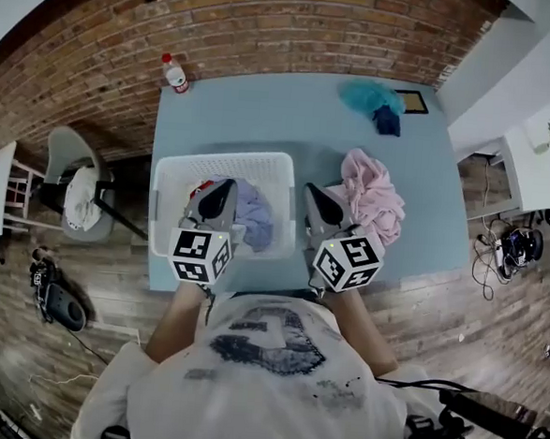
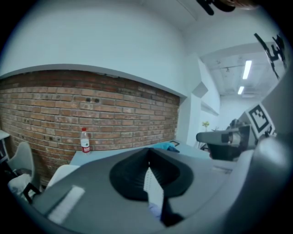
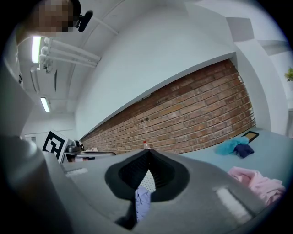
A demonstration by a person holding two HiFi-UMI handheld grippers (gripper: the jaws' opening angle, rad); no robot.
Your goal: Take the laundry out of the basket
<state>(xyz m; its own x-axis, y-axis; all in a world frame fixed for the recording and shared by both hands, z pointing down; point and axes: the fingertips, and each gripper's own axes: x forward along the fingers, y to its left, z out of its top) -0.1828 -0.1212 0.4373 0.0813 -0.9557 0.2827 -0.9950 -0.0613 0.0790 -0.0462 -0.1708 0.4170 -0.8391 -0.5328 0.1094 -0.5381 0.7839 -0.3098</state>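
Note:
A white laundry basket stands on the blue table's near left part, with a lavender-blue garment and a bit of red cloth inside. My left gripper hangs over the basket's near side, jaws shut and empty. Just right of the basket's right wall my right gripper is also shut with nothing in it. A pink garment lies crumpled on the table beside the right gripper. In the right gripper view the shut jaws frame the lavender garment; in the left gripper view the jaws frame the basket's mesh.
A teal garment and a dark blue one lie at the table's far right, next to a small framed picture. A water bottle stands at the far left corner by the brick wall. A grey chair is left of the table.

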